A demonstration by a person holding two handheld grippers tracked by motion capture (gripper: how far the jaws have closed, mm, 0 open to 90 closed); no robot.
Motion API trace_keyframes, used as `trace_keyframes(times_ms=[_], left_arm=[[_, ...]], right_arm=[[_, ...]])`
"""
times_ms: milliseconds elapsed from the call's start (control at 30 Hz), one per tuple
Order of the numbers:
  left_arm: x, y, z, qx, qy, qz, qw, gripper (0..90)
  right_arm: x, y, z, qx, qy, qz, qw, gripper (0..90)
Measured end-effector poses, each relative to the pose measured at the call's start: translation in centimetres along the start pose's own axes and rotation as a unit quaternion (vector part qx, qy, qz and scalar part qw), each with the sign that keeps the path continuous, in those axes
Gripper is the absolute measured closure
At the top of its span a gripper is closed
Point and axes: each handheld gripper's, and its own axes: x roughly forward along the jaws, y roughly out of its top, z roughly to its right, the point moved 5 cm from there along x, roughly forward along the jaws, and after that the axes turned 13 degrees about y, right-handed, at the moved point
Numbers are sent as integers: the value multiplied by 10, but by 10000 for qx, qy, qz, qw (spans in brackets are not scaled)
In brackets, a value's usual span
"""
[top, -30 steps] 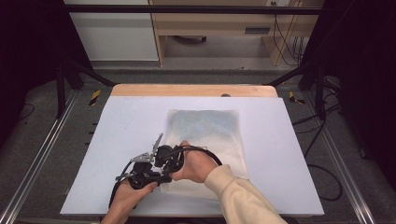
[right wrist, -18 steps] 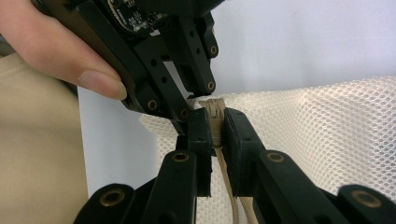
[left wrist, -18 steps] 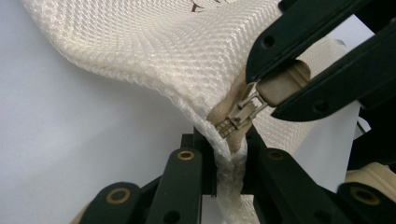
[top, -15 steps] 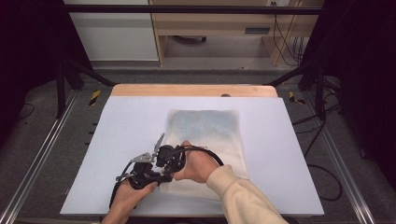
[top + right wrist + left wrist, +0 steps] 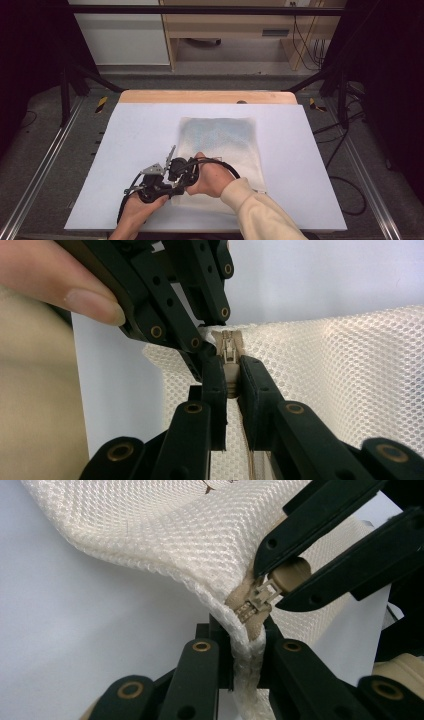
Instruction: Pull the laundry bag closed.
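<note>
Zipper pull [image 5: 229, 351] between right claw [image 5: 232, 377] tips

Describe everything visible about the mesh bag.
The mesh bag is a cream, rectangular pouch of open-weave netting lying flat on the white table, its near left corner lifted and bent. A beige zipper ends at that corner. The left gripper is shut on the corner's seam; the right gripper pinches the zipper's pull tab.

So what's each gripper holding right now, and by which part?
Left gripper pinches the mesh bag's corner edge; right gripper clamps its zipper pull tab.
</note>
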Motion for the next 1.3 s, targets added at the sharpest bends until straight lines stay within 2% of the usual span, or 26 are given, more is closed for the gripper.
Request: trace_keyframes(times_ms=[267, 333, 433, 1067, 1167, 1300], left_arm=[[-2, 1, 0, 37, 42, 22, 10000, 847], [-3, 1, -2, 35, 47, 38, 10000, 847], [-4, 2, -2, 48, 38, 63, 10000, 847], [-3, 1, 0, 124, 82, 42, 9999, 845], [-3, 1, 1, 133, 110, 51, 9998, 845], [-2, 0, 3, 196, 206, 92, 9996, 845]], right_arm=[[1, -2, -1, -1, -66, -94, 9999, 823], [1, -5, 1, -44, -147, -169, 9997, 824], [1, -10, 4, 63, -132, -213, 9997, 823], [1, -16, 5, 78, -75, -130, 9999, 823], [1, -16, 3, 166, -68, -124, 9998, 823], [1, -18, 4, 67, -55, -107, 9999, 823]])
